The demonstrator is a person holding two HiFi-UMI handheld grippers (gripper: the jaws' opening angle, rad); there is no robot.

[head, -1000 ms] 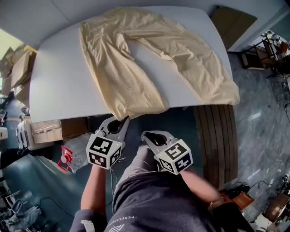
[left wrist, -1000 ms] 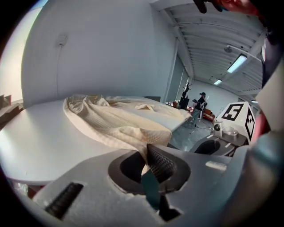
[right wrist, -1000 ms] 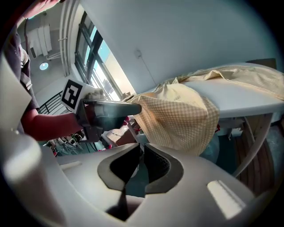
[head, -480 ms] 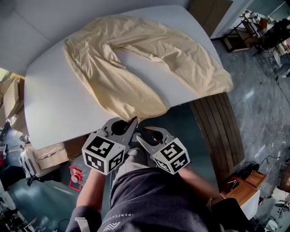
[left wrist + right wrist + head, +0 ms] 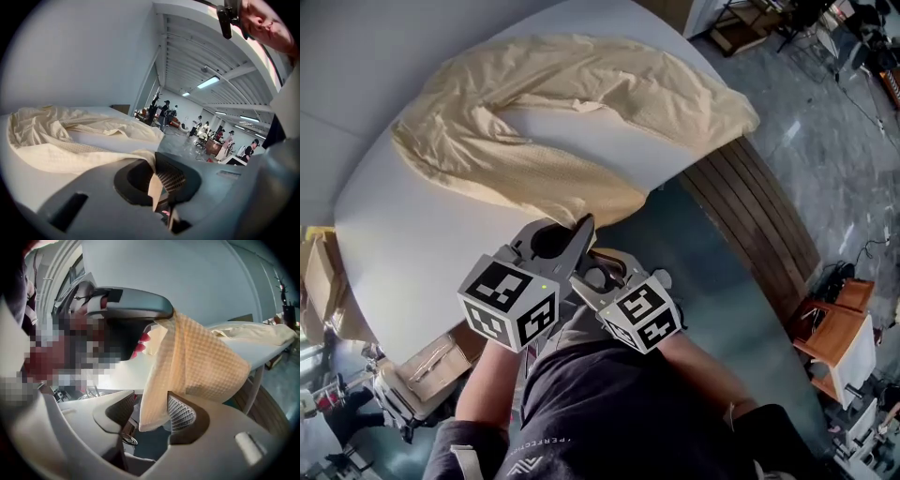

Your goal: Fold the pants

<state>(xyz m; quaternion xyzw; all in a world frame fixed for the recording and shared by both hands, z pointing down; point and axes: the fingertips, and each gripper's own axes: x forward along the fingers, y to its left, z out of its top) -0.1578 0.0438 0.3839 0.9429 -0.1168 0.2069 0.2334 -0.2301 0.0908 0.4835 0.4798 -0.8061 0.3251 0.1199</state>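
Note:
Cream pants (image 5: 534,103) lie spread in an arch on the white table (image 5: 403,244), one leg end reaching the near edge. My left gripper (image 5: 578,230) is shut on that leg's hem; in the left gripper view the cloth (image 5: 56,140) runs from the table into the pinched left gripper (image 5: 159,187). Just below it is my right gripper (image 5: 592,272), whose jaws have just been opening. In the right gripper view the hem (image 5: 197,362) hangs from the left gripper (image 5: 166,310) down between the parted pads of the right gripper (image 5: 150,411), which do not clamp it.
A dark wooden slatted bench (image 5: 759,234) stands along the table's right side. Cardboard boxes (image 5: 431,361) sit on the floor at the lower left, and an orange-brown cabinet (image 5: 834,328) at the right. Several people stand far off in the hall (image 5: 206,133).
The left gripper has risen with the leg hem lifted off the table edge. The right gripper has moved in close beneath it. The head view has swung, so the table now sits slanted.

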